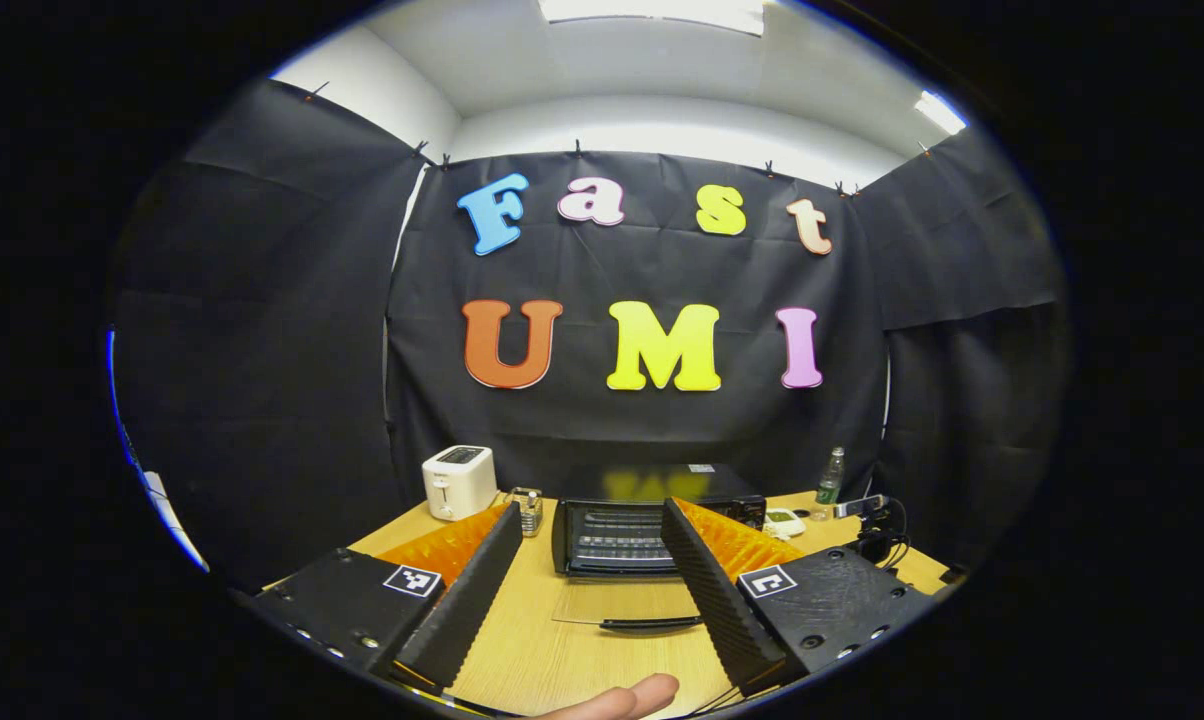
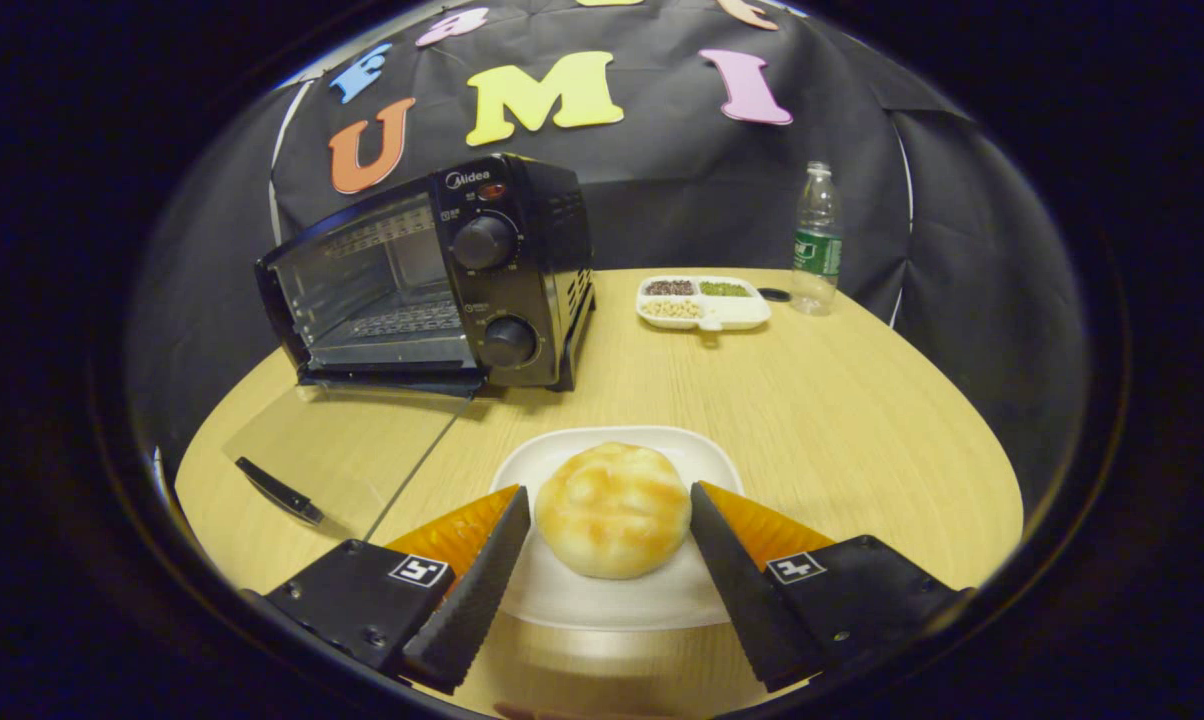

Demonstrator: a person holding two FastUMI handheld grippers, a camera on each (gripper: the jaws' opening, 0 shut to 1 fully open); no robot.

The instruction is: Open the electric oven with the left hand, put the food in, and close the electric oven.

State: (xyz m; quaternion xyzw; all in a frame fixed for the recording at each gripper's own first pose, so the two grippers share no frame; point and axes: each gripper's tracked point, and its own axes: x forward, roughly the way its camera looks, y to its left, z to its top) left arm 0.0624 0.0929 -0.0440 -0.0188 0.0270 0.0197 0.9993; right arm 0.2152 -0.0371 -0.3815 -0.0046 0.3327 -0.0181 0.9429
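- Black cloth walls close in a wooden table [image 2: 812, 420] that carries everything.
- Right gripper [image 2: 610, 528] hovers wide open over the near edge; its fingers flank the bun [image 2: 612, 510] on either side, apart from it, gripping nothing.
- That bun sits on a white plate [image 2: 602, 600], near and centre, well apart from the oven.
- Left gripper [image 1: 587, 555] is also spread wide and empty, held back from the oven [image 1: 617, 525] and facing its mouth.
- Farther out, the oven [image 2: 432, 280] stands far left with its glass door [image 2: 347, 450] folded flat onto the table, handle [image 2: 280, 490] nearest.
- Beyond it on the right lie a divided tray [image 2: 704, 300] of grains and a bottle [image 2: 817, 240]; from the left gripper view a toaster [image 1: 459, 482] stands far left.
- Progress, as I judge it: opening is done. Grasping the bun, carrying it to the rack and shutting the door all remain.
- Next move likely calls for the right fingers to close gently on the soft bun.
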